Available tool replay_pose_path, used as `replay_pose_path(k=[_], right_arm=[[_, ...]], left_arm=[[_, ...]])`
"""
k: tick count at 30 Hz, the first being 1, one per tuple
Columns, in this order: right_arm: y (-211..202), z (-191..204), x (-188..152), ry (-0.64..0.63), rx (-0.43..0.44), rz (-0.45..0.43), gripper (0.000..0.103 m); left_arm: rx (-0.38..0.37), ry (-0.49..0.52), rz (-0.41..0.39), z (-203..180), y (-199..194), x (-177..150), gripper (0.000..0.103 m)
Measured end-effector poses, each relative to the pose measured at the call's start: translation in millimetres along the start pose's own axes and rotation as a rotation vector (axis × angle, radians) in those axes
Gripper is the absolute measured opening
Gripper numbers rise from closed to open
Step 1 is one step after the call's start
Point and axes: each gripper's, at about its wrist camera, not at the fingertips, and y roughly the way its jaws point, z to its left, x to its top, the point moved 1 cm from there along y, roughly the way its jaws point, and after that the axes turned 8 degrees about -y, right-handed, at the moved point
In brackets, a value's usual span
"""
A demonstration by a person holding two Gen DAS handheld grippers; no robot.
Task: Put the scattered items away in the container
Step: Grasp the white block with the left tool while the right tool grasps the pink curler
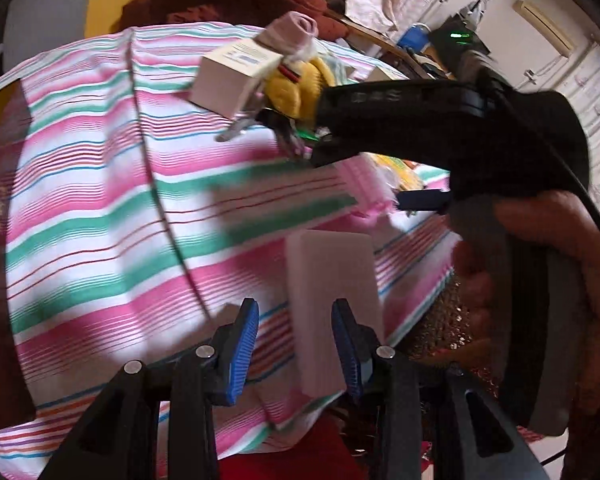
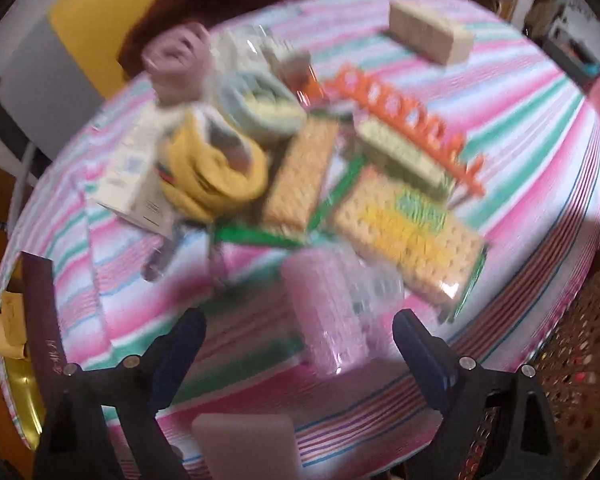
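My left gripper [image 1: 296, 354] is shut on a pale pink block [image 1: 332, 292], which stands sharp between the blue pads [image 1: 242, 344] above the striped cloth [image 1: 100, 200]. The same block [image 2: 246, 444] shows at the bottom of the right wrist view. My right gripper [image 2: 300, 344] hangs open and wide over a pink translucent roll [image 2: 328, 312] lying on the cloth, without touching it. Beyond it is a blurred heap: two biscuit packs [image 2: 300, 176] [image 2: 408, 232], a yellow cloth [image 2: 216, 176], a white carton [image 2: 128, 176] and an orange comb-like piece [image 2: 404, 120].
A beige box [image 2: 428, 36] lies apart at the far right of the round table. A hand [image 1: 540, 240] holds the right gripper's black body [image 1: 420, 120] close to my left gripper's right side. A brown speckled surface [image 2: 572, 360] lies below the table edge. A gold rim [image 2: 20, 384] shows at the left.
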Motion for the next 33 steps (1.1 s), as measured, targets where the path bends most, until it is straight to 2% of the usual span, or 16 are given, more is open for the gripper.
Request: replay_pose_path(k=[2, 4, 7, 8, 10, 13, 16, 20, 24, 30, 33], right_arm=[[4, 0, 2, 0.001, 0.024, 0.031, 0.092], [4, 1, 5, -0.013, 0.034, 0.039, 0.086], [7, 4, 9, -0.033, 0.03, 0.068, 0.084], [8, 4, 10, -0.038, 0.037, 0.076, 0.077], [7, 7, 13, -0.057, 0.043, 0.084, 0.072], [2, 13, 18, -0.103, 0.069, 0.082, 0.048], [-1, 13, 16, -0.103, 0.082, 0.087, 0.048], [-5, 22, 13, -0.13, 0.084, 0.084, 0.047], [-9, 25, 9, -0.132, 0.088, 0.081, 0.047], [-13, 13, 13, -0.111, 0.107, 0.081, 0.046], [-16, 12, 12, -0.116, 0.107, 0.083, 0.046]], left_arm=[[-0.005, 0.027, 0.005, -4, 2, -1, 0.038], [-0.029, 0.046, 0.018, -9, 5, -3, 0.038], [-0.028, 0.079, 0.03, -15, 9, -5, 0.038], [-0.027, 0.084, 0.032, -17, 11, -6, 0.038], [-0.014, 0.085, 0.041, -19, 15, -5, 0.039], [-0.021, 0.091, 0.043, -23, 15, -4, 0.043], [-0.012, 0.097, 0.042, -23, 15, -4, 0.045], [-0.04, 0.042, 0.05, -21, 8, -3, 0.045], [-0.054, 0.087, 0.019, -33, -1, -5, 0.052], [0.031, 0.119, 0.049, -37, 19, -7, 0.053], [0.044, 0.184, 0.01, -41, 19, -10, 0.054]])
